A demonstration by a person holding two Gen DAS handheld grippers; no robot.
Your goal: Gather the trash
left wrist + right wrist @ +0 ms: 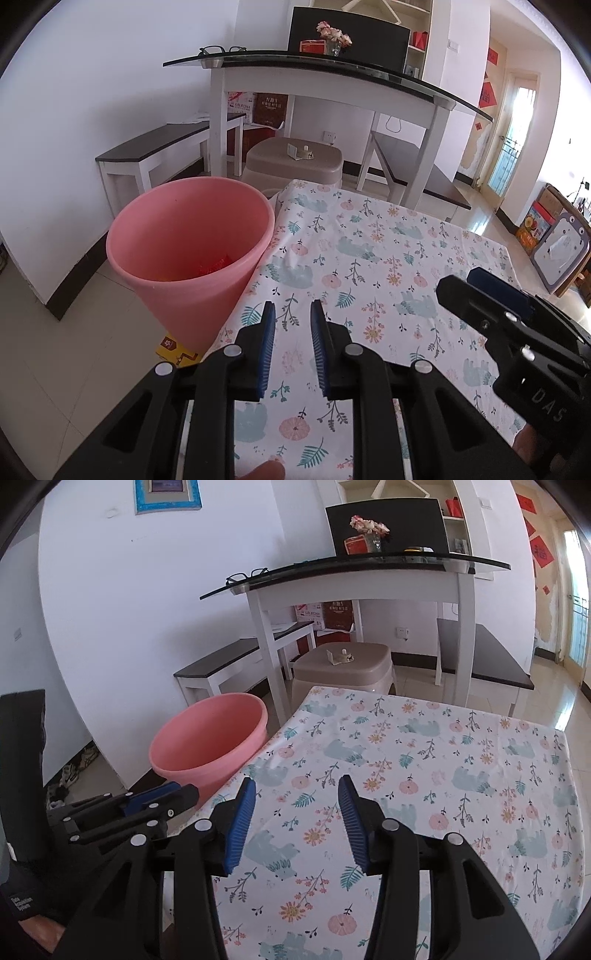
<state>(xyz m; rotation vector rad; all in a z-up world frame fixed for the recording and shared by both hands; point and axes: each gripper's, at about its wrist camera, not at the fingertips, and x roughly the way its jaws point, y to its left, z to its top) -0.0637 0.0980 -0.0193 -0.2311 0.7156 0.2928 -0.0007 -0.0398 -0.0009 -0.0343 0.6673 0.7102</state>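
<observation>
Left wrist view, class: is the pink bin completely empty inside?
No. Something red lies at the bottom of the pink bin, which stands on the floor against the edge of the floral-cloth table.

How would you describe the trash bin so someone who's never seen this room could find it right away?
Start at the table with the floral cloth. On the floor against that table's left edge stands the pink bucket, open-topped, with something red at the bottom. It is the only pink, round container; the beige stool behind it is squarish and closed.

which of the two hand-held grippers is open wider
The right hand-held gripper: its blue pads stand far apart over the floral tablecloth, while the left hand-held gripper shows only a narrow gap.
</observation>
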